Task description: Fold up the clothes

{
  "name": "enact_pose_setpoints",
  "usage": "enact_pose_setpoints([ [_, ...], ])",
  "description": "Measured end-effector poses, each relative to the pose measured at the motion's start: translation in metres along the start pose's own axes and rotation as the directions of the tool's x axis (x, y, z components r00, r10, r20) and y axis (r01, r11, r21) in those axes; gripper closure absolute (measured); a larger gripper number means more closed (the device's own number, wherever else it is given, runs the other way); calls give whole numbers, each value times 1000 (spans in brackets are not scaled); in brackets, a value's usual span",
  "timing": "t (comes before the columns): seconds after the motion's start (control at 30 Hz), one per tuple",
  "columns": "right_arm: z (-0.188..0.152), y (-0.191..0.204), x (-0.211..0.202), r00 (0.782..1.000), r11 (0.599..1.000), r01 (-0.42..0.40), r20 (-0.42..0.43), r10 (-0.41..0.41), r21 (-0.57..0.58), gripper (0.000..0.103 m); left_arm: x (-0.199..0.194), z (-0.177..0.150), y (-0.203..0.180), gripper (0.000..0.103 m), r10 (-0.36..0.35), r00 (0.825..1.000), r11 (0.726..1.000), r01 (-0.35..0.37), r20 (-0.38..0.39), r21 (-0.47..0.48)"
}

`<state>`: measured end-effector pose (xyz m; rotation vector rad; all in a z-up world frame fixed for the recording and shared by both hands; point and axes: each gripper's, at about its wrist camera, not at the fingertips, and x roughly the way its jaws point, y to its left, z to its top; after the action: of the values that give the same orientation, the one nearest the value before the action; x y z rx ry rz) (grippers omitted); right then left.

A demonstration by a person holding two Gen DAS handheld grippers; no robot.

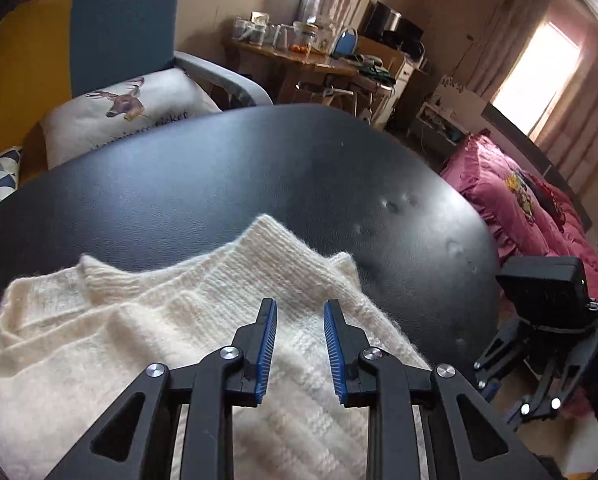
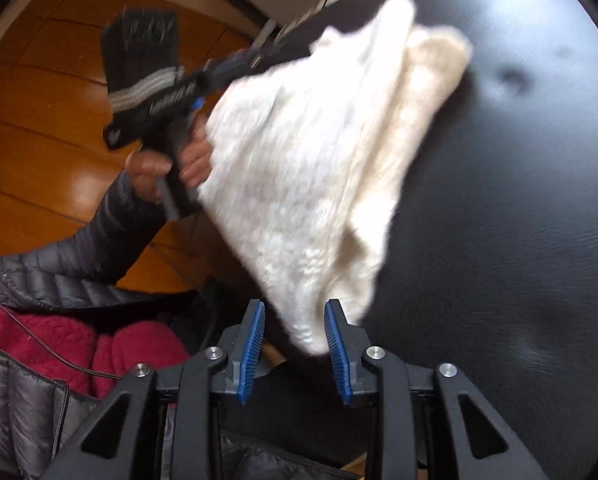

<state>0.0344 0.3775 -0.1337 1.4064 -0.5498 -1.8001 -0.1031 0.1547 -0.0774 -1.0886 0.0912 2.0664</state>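
Left gripper (image 1: 300,312): fingers apart, poised over the sweater (image 1: 147,320) for a grab
Right gripper (image 2: 295,316): fingers apart around the sweater's corner, ready to pinch

Both wrist views close over sweater (image 1: 147,344)

Partly legible "ticket" on pillow (image 1: 131,112)

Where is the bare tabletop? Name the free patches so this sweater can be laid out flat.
Free: the black table beyond the cream sweater, up to its far rim by the deer cushion, and rightward toward the pink bedding. Crowded: the near edge, under the sweater and the left hand-held gripper.
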Motion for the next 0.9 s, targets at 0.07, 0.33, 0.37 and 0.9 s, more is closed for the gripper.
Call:
enact_pose_setpoints([
  [0.07,9,10,-19,992,996,84,95,-82,-17,69,-18,-11,11,73,34,999,999,-34,29,-18],
  [0.33,102,37,15,798,815,574,271,-538,-71,68,-45,-59,40,73,85,996,994,-82,39,-76],
  [0.37,114,39,24,767,783,617,279,-578,-72,68,-46,-64,41,73,87,996,993,-84,37,-78],
  [0.9,122,47,90,438,379,892,268,-858,-247,97,-20,-68,59,68,40,999,989,-39,6,-145],
])
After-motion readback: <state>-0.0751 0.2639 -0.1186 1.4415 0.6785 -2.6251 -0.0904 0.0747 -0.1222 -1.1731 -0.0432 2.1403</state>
